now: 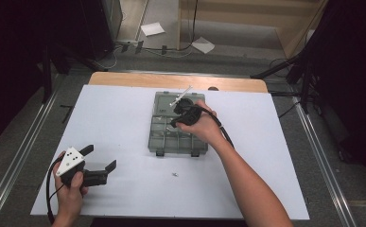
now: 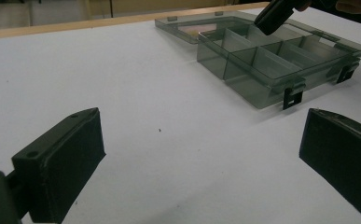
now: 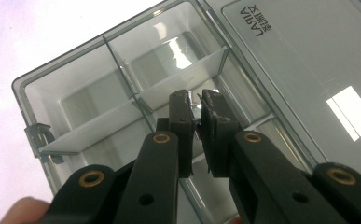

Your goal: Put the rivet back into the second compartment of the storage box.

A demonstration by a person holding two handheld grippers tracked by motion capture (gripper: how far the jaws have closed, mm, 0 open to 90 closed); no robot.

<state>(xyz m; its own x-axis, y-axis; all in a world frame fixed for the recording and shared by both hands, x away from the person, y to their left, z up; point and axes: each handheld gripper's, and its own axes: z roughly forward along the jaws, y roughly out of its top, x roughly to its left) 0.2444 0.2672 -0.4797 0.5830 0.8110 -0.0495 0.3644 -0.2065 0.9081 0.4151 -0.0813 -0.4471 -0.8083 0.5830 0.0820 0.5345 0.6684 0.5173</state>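
The compartment box (image 1: 177, 127) lies open near the middle of the white table (image 1: 124, 118), its lid folded back flat on the far side and its latches facing the person, which leaves every cell accessible from above. The right gripper (image 1: 183, 109) is over the box's far compartments, next to the hinge line; in the right gripper view the jaws are almost closed, with only a narrow slit between the pads, and a small shiny metal part (image 3: 197, 111) is pinched in that slit above a divided cell. It appears to be a screw or similar fastener, though it is too small to identify with certainty. In my judgement the part is being carried to a cell for sorting. A second small metal piece (image 1: 174, 174) lies loose on the table, just in front of the box and between the two hands, presumably awaiting the same handling. The right forearm reaches diagonally across the table with the wrist bent down, pointing the jaws steeply into the box. The left gripper (image 1: 100, 158) is parked low at the near left corner, well apart from the box, jaws wide open and empty, held roughly level and aimed toward the box.
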